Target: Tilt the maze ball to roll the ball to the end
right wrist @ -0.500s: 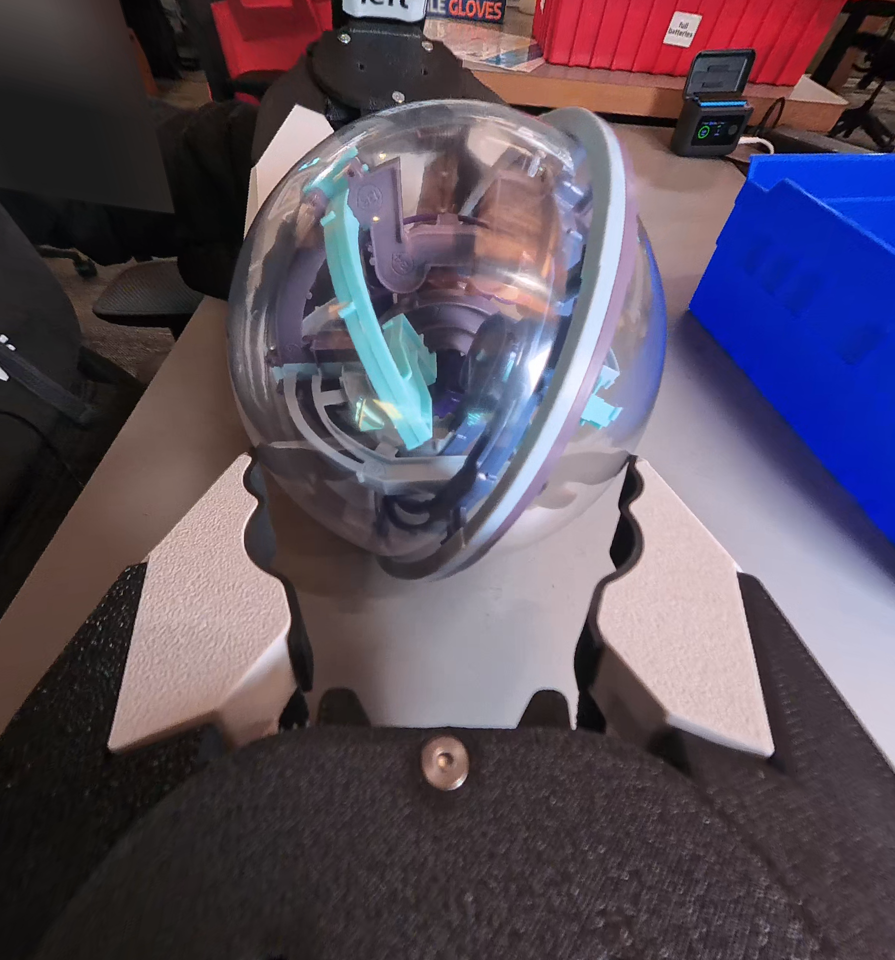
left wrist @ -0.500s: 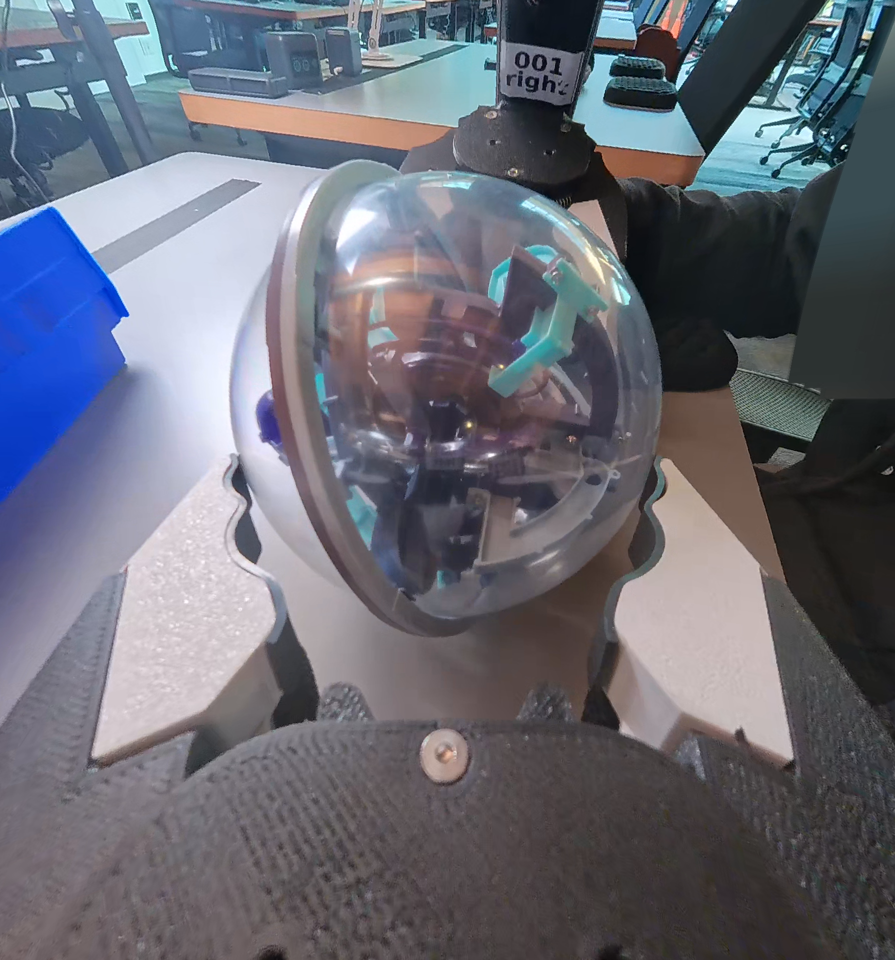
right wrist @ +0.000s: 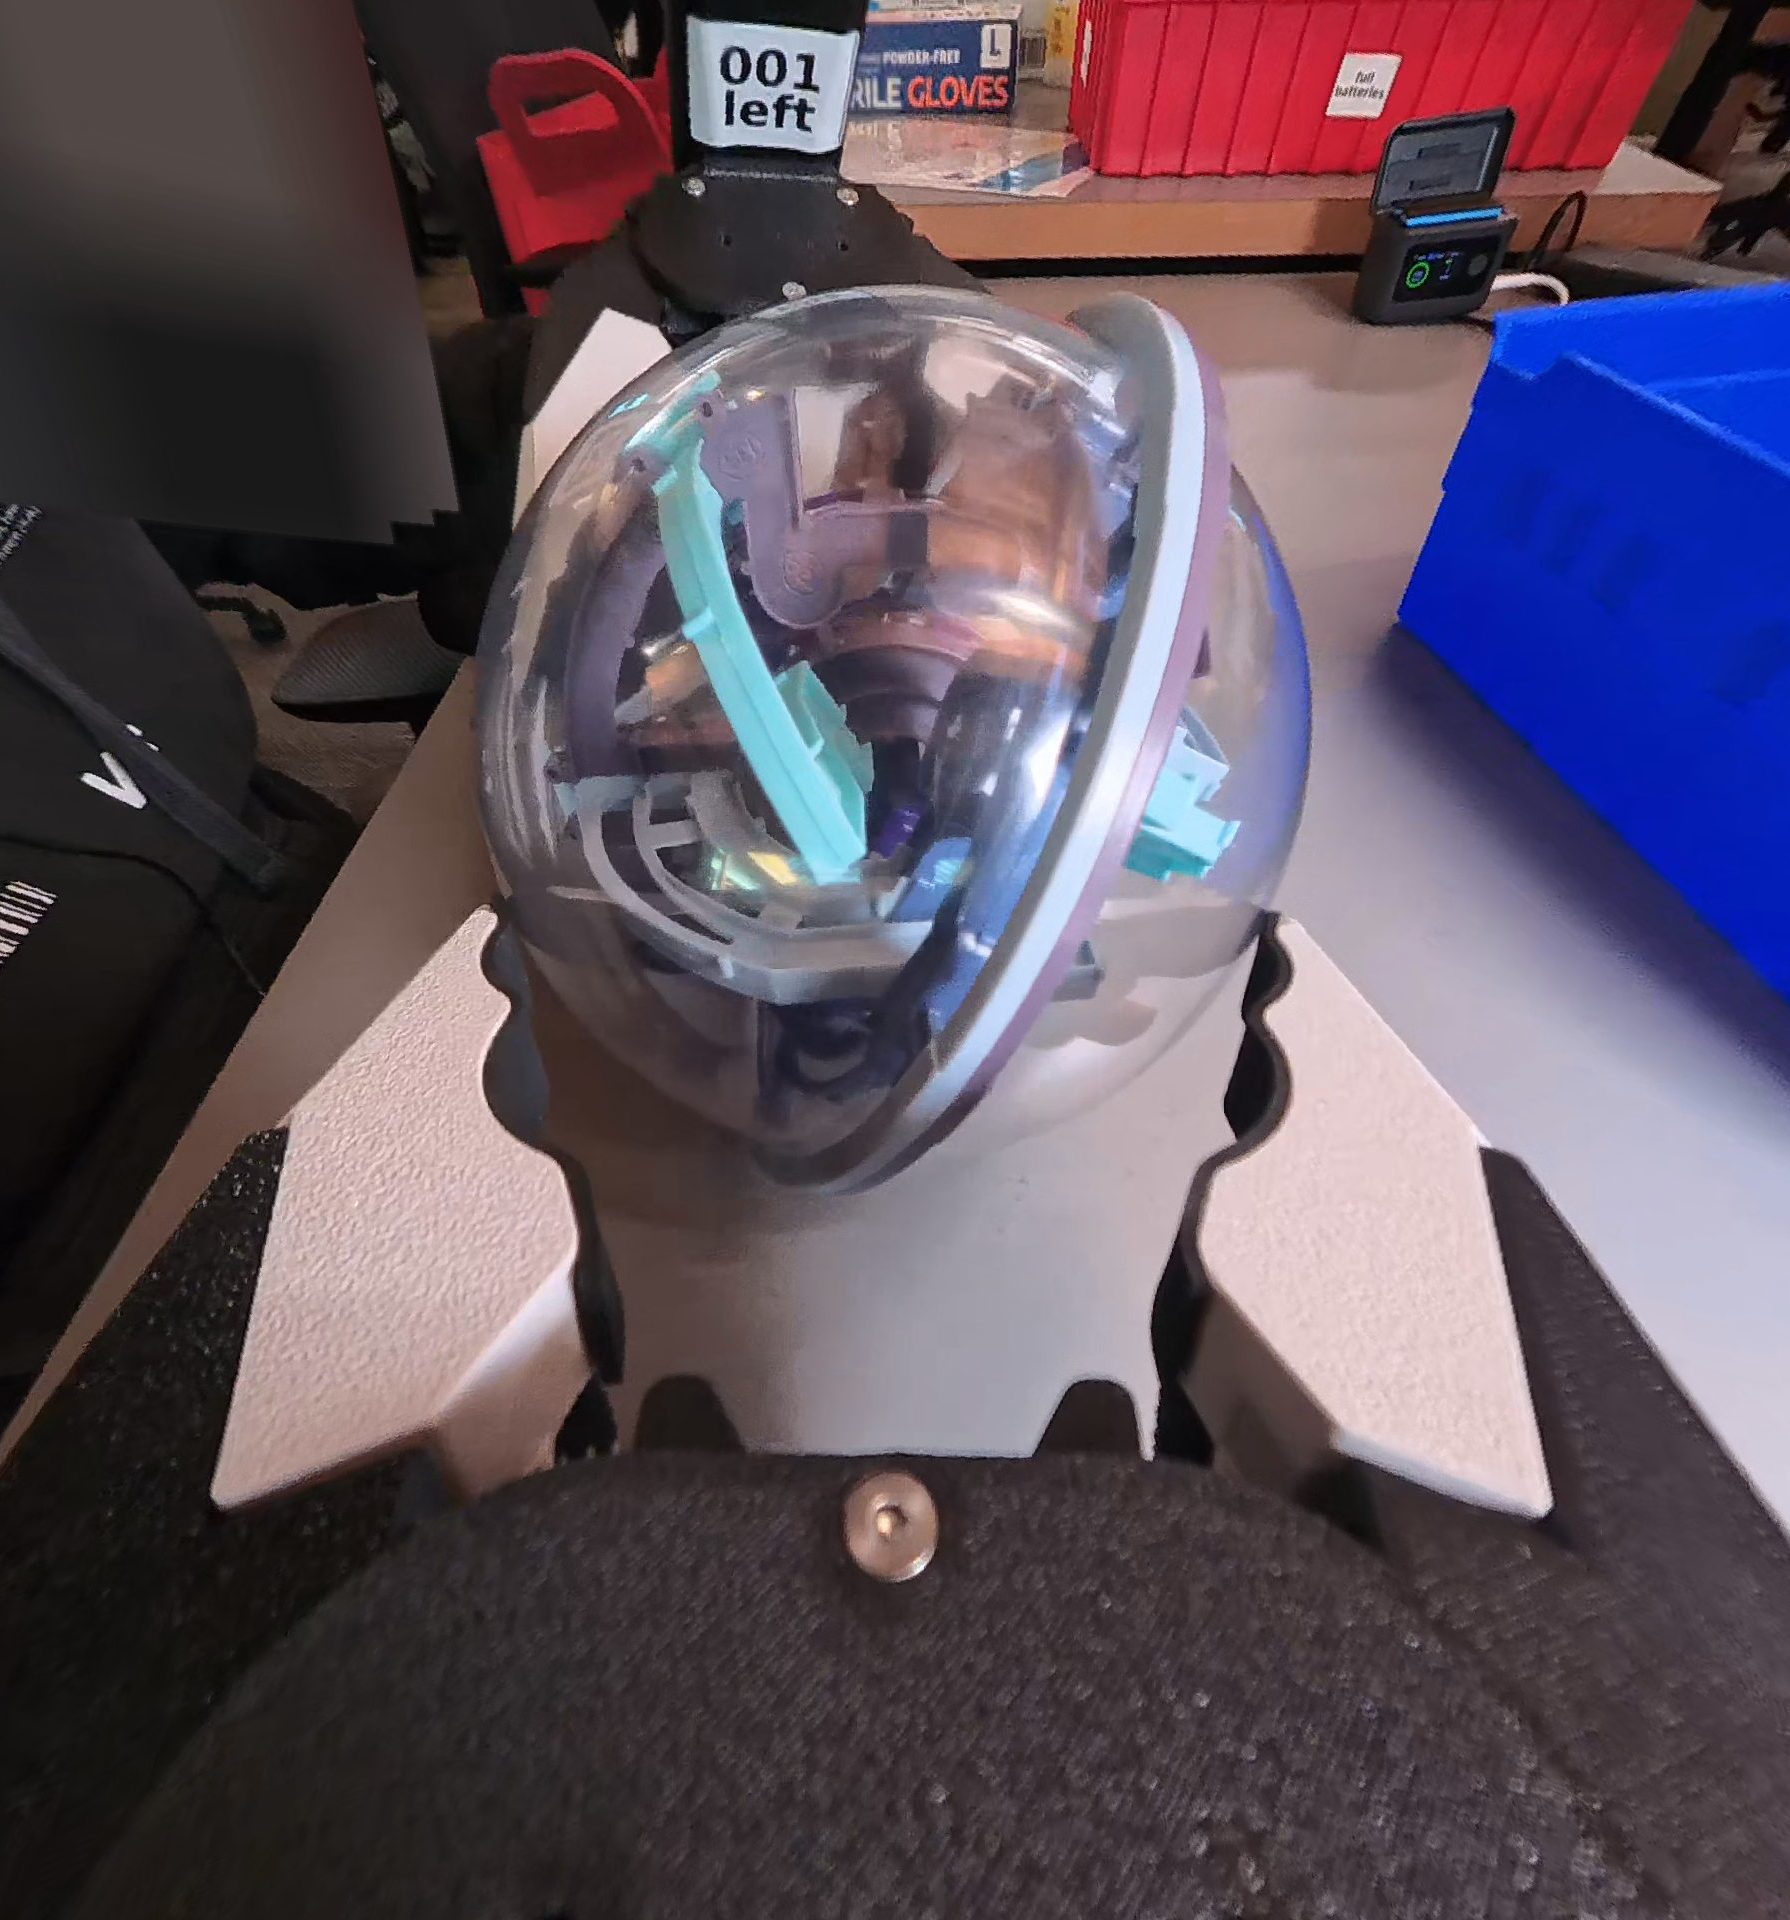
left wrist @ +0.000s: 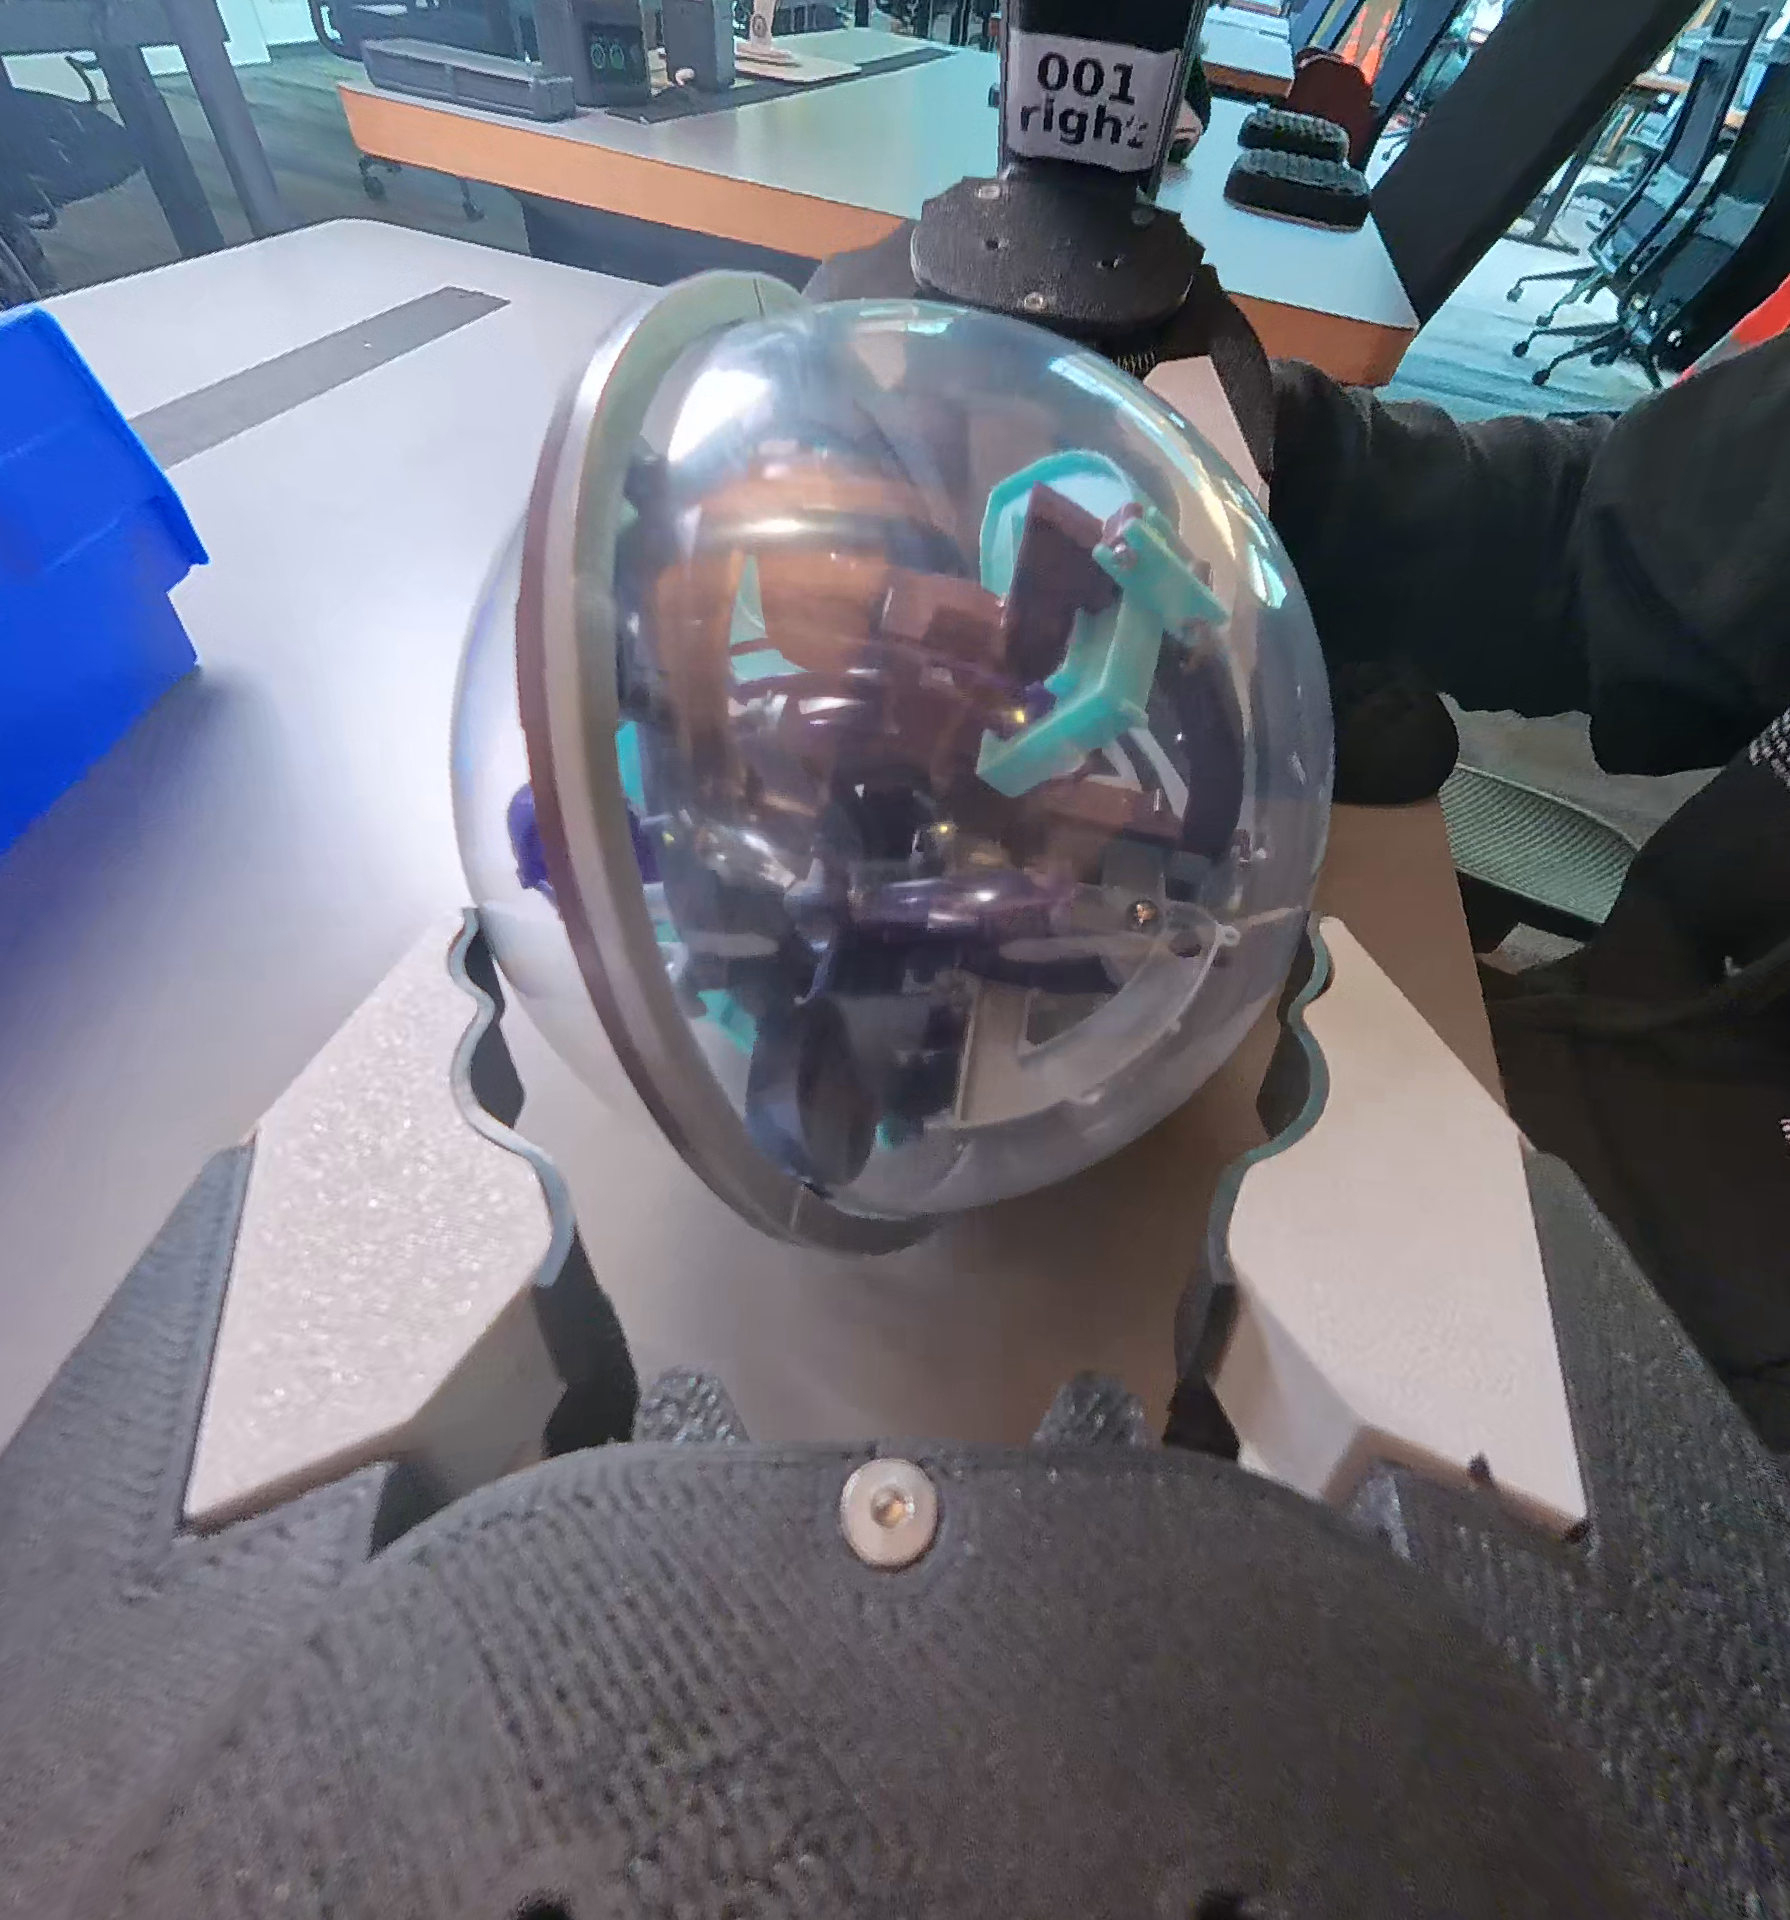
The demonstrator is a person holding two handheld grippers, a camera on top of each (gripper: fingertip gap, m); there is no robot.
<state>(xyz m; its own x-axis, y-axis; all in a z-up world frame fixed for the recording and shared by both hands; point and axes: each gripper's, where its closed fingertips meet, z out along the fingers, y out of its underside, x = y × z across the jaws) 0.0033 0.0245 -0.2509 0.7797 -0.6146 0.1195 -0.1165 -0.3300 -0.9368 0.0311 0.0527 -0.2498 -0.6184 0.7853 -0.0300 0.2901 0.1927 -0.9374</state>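
The maze ball is a clear sphere with a grey seam ring and teal, brown and purple tracks inside. My two grippers hold it from opposite sides, just above the pale table. My left gripper is shut on it, with both white fingers pressed against its lower flanks. In the right wrist view, my right gripper grips the maze ball the same way, fingertips against the shell. Each view shows the other gripper behind the sphere. I cannot pick out the small rolling ball with certainty.
A blue bin stands on the table to the left in the left wrist view, and to the right in the right wrist view. A person's dark sleeve is behind the sphere. Desks, chairs and red crates stand beyond the table.
The maze ball has tipped a little between the two grippers, and its seam ring and inner tracks have shifted slightly. Both grasps have stayed on it.
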